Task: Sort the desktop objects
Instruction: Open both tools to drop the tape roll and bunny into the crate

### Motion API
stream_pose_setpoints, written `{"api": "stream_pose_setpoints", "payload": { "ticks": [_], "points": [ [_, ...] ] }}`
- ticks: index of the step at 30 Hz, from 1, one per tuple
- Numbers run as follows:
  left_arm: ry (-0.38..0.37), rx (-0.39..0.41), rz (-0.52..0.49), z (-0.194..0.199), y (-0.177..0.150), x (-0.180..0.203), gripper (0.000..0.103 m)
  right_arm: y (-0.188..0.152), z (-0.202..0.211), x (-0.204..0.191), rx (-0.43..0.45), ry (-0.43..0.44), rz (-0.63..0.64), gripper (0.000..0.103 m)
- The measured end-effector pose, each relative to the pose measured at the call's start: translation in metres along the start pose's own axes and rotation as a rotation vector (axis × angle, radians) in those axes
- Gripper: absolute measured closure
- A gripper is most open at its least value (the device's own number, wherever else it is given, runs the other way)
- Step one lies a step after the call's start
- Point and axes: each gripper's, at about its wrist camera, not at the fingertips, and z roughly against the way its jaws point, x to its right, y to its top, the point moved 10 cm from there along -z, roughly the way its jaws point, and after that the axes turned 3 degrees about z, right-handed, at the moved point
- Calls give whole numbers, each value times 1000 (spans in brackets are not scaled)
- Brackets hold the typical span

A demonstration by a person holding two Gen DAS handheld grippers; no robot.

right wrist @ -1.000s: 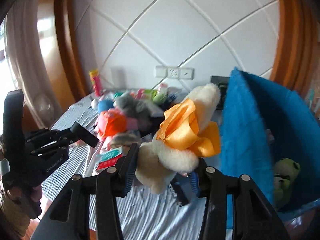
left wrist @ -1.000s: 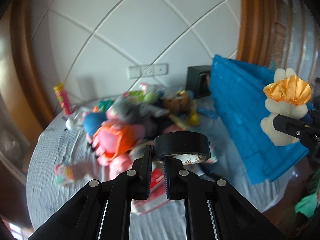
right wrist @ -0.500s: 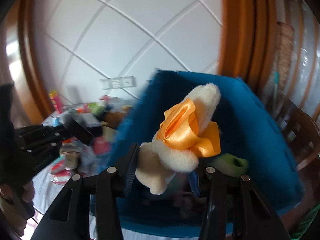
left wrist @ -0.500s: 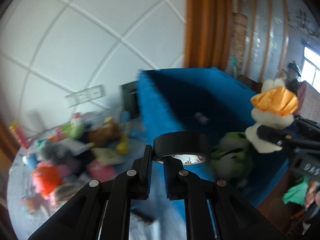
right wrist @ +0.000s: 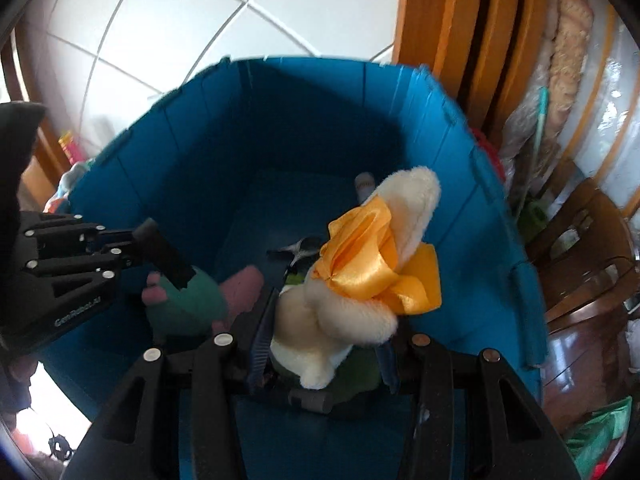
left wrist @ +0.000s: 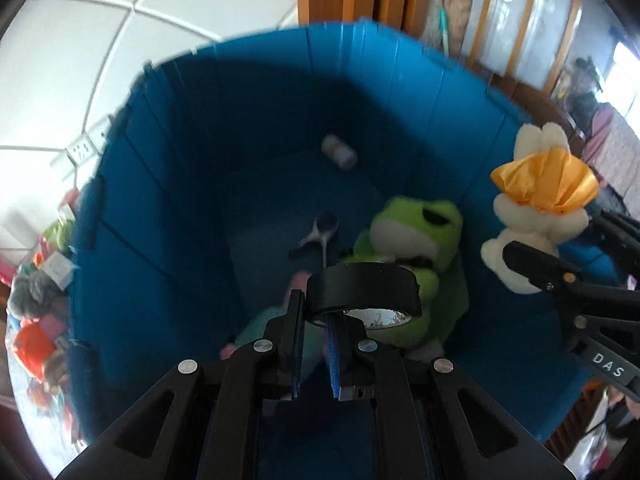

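- Left tongs (left wrist: 314, 344): nearest item in the left wrist view, pointing steeply down over the bin. Jaws closed tight on the wall of a black tape roll (left wrist: 362, 294), one pad outside the ring and one inside; the roll lies flat above the fingertips, held in the air above the bin's contents.
- Right tongs (right wrist: 322, 340): nearest item in the right wrist view, also over the bin. Jaws partly apart and clamped on the lower body of a white plush rabbit (right wrist: 348, 312); the rabbit wears a large orange satin bow (right wrist: 368, 264) and its ear points up and away from the camera. In the left wrist view the same rabbit (left wrist: 528, 216) hangs at the right, above the bin's right wall.
- Blue bin (left wrist: 248, 128): tall ribbed walls, open top, directly below both tongs; seen also from the right wrist (right wrist: 280, 128).
- Bin contents, near part: green frog plush (left wrist: 416, 240) just beyond the tape roll; a teal and pink soft toy (right wrist: 192, 300) at the near left, under the left tongs (right wrist: 166, 254).
- Bin contents, middle: a small black and silver tool (left wrist: 320, 232), blurred, on the bin floor.
- Bin contents, far part: a small pale bottle (left wrist: 339, 152) lying near the far wall.
- Counter (left wrist: 28, 392): left of the bin, carrying a heap of toys (left wrist: 36, 304), out of focus.
- Far: white panelled wall (left wrist: 120, 32) with a socket strip (left wrist: 82, 150); wooden door frame (right wrist: 440, 20).
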Motion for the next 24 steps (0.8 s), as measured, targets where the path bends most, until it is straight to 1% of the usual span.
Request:
{"api": "stream_pose_setpoints", "payload": {
  "ticks": [3,5,7,8,9,10,13,14,15,16,17,18,19,21,23,24],
  "points": [
    [30,12,-1,2,-1,-5,91,-6,-3,-5,-13,23,24,58],
    [23,25,13,7,-3,-7,85,-6,-3,-8,-2,39,23,58],
    [25,42,18,12,-2,-10,68,-6,-2,-9,13,51,17,58],
    [34,57,17,14,0,-12,63,-6,-1,-9,18,55,15,58],
    [43,72,17,16,2,-13,54,-6,-1,-10,23,58,15,58],
    [45,85,19,19,2,-15,50,-6,0,-11,25,60,14,58],
    [40,97,34,23,4,-20,49,-6,1,-15,30,64,10,55],
    [39,100,40,24,3,-22,47,-5,0,-16,31,67,9,55],
    [42,104,46,26,3,-25,43,-5,-1,-17,31,70,8,55],
    [46,106,52,26,2,-27,40,-5,-1,-18,32,75,6,52],
    [49,108,59,26,2,-29,39,-5,-1,-18,34,78,5,38],
    [52,111,66,27,1,-31,38,-5,-1,-18,38,78,5,28],
    [52,110,72,27,0,-32,38,-4,-1,-17,43,76,6,15],
    [54,106,81,26,-2,-35,37,-3,-1,-17,53,75,3,13],
    [60,103,88,26,-4,-38,34,-2,-2,-16,56,79,-6,13],
    [62,103,90,25,-5,-39,30,-2,-2,-16,57,79,-10,13]
  ]
}}
